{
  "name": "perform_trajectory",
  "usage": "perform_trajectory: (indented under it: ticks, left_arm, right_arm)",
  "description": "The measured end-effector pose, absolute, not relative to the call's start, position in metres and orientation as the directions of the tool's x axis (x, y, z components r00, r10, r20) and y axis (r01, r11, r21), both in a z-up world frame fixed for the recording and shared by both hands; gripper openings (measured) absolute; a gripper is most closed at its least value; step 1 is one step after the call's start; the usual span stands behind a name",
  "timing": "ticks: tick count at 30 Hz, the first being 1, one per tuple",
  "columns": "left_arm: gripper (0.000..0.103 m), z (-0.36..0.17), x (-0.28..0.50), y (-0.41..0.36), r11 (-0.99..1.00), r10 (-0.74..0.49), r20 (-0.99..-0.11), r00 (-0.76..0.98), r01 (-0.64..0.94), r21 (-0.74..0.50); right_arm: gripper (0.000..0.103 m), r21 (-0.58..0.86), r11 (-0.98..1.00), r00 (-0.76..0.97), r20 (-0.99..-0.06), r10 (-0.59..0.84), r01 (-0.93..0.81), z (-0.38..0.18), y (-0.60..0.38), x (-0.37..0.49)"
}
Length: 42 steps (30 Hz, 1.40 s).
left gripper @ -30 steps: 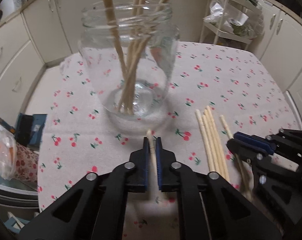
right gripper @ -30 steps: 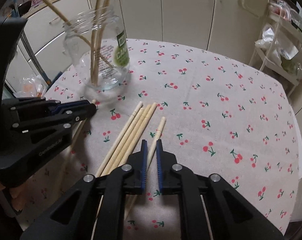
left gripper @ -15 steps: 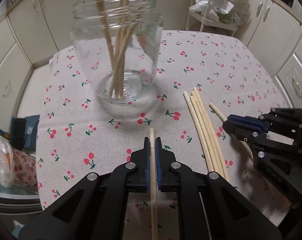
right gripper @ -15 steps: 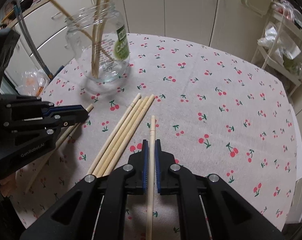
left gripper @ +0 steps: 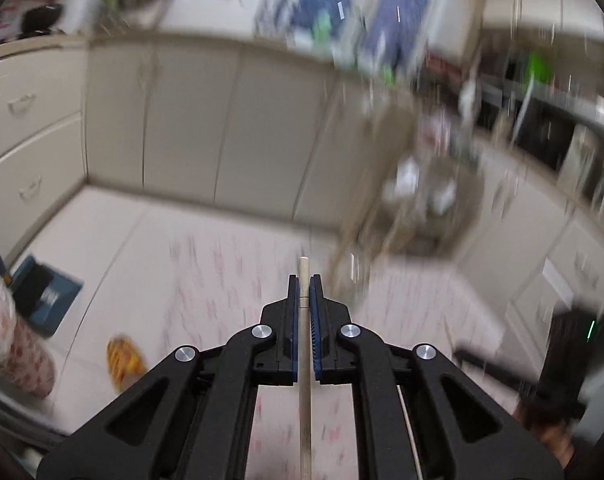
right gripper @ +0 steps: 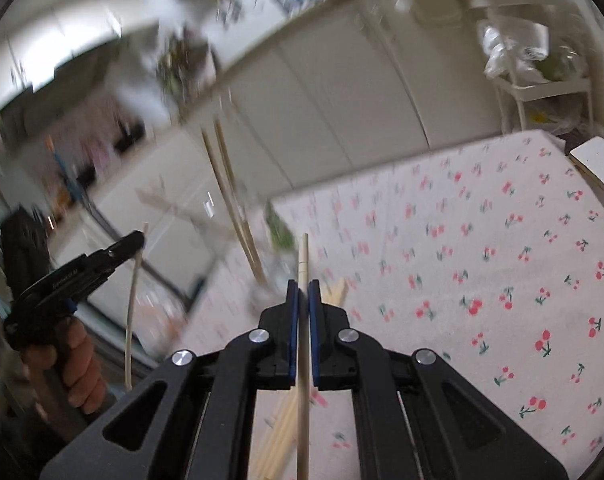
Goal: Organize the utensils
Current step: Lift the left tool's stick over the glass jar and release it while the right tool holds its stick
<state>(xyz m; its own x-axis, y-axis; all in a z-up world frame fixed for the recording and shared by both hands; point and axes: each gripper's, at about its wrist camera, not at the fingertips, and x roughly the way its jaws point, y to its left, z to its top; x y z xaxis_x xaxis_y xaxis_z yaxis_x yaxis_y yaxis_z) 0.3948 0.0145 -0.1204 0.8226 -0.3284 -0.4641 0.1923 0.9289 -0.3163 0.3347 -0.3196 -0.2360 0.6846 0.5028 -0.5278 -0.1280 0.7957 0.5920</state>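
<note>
My left gripper (left gripper: 303, 280) is shut on a wooden chopstick (left gripper: 304, 360) and holds it lifted, tip pointing away. It also shows in the right wrist view (right gripper: 140, 240) with its chopstick (right gripper: 132, 312) hanging down. My right gripper (right gripper: 302, 285) is shut on another chopstick (right gripper: 302, 360), lifted above the cherry-print tablecloth (right gripper: 482, 260). The glass jar (right gripper: 242, 220) with several chopsticks is a blur ahead of the right gripper. Loose chopsticks (right gripper: 278, 440) lie on the cloth under the right gripper.
Cream cabinets (left gripper: 222, 120) line the far wall. A white wire cart (right gripper: 534, 64) stands at the back right. A blue box (left gripper: 42, 296) and a plastic bag (left gripper: 6, 340) sit on the floor to the left. Both views are motion-blurred.
Both grippers have lifted their chopsticks off the cloth and tilted up, so the views now look toward the cabinets. The jar has slid from clear view into blur.
</note>
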Motion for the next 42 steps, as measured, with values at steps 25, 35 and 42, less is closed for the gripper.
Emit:
perform_trajectory:
  ticks: [25, 35, 42]
  left_arm:
    - [0.005, -0.055, 0.475, -0.026, 0.944, -0.096, 0.017, 0.995, 0.097, -0.315]
    - [0.005, -0.084, 0.485, -0.032, 0.957, -0.081, -0.016, 0.997, 0.073, -0.281]
    - [0.005, -0.102, 0.485, -0.037, 0.959, -0.091, -0.035, 0.995, 0.078, -0.273]
  right_arm:
    - [0.006, 0.633, 0.766, 0.841, -0.353, 0.41, -0.108, -0.208, -0.339, 0.338]
    - [0.006, 0.644, 0.758, 0.828, -0.367, 0.425, -0.103, -0.221, -0.339, 0.344]
    - [0.006, 0.647, 0.755, 0.825, -0.37, 0.428, -0.101, -0.224, -0.34, 0.345]
